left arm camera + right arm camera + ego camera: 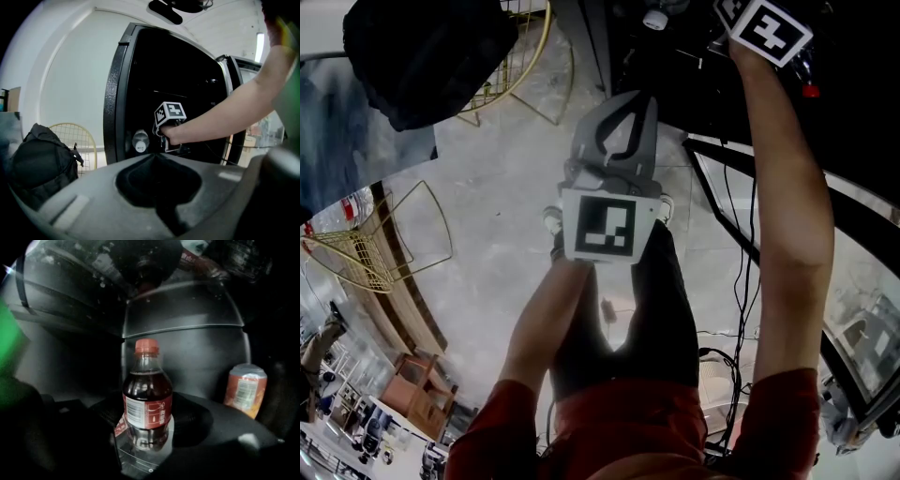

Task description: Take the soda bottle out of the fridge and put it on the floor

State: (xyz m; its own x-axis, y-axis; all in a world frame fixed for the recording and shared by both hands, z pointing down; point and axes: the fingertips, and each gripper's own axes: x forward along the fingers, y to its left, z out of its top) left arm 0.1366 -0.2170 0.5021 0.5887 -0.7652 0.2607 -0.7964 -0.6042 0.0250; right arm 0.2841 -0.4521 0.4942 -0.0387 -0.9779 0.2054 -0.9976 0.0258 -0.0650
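The right gripper (148, 405) clasps the soda bottle (147, 380), which stands upright on a fridge (117, 93) shelf. The left gripper (155, 158) is clenched and empty outside. A slanted pull could slip the bottle or knock the can (245, 390) nearby. Only the right gripper view shows the bottle, and only the head view shows the floor (487, 234).

Your soda bottle (147, 394), dark cola with red cap and label, stands upright inside the dark fridge (187, 348).

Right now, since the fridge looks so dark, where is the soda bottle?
Right gripper view, centre: the soda bottle stands upright inside the fridge, with an orange-labelled container to its right.
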